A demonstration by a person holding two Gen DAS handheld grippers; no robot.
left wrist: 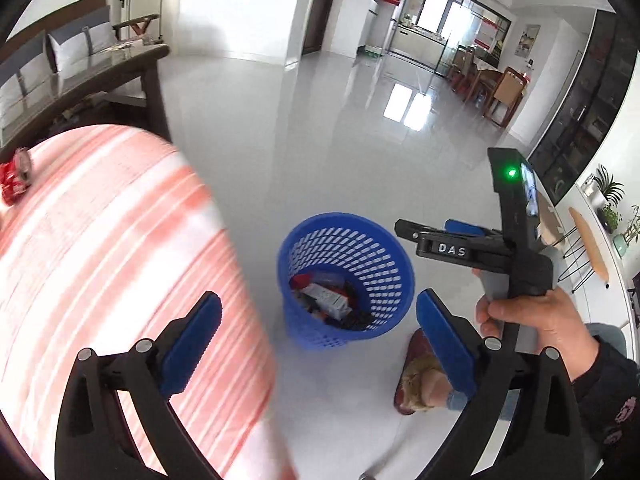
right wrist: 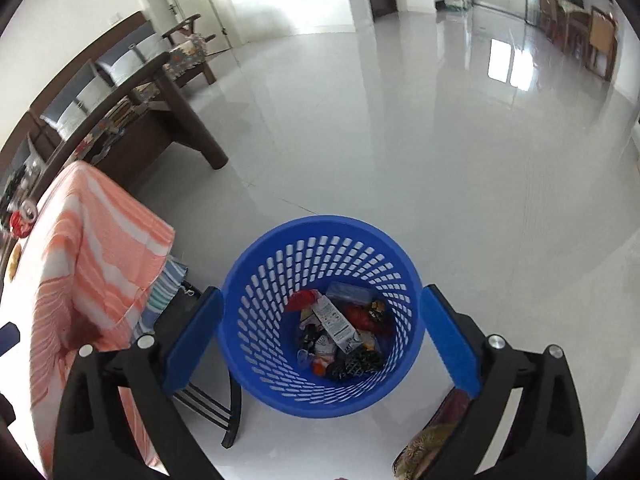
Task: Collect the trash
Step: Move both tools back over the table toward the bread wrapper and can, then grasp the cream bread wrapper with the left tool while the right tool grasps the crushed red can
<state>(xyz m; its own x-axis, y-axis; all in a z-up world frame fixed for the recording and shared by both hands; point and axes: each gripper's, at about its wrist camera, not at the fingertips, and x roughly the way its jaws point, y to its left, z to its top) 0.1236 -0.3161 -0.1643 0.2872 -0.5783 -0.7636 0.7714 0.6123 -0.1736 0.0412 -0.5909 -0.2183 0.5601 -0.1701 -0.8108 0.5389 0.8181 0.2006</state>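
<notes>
The glossy grey floor [right wrist: 420, 128] lies open across the centre and upper right of both views, with clear room around the basket on its far side. The blue basket [right wrist: 320, 316] stands on the floor at lower centre; it is round, tapered, of perforated plastic. The trash [right wrist: 340, 332] lies at its bottom: a white carton, red wrappers and dark scraps. The left tongs [left wrist: 316, 340] are released, blue ribbed pads spread wide with nothing between them. The right tongs [right wrist: 320, 340] are likewise released, their pads flanking the basket rim without touching it. A table [left wrist: 100, 260] under a striped orange-and-white cloth fills the lower left, its edge close beside the basket. A crushed red can [left wrist: 16, 178] lies on it at far left. A dark wooden bench [right wrist: 160, 120] stands at upper left. A slippered foot [left wrist: 420, 380] rests near the basket at lower right.
</notes>
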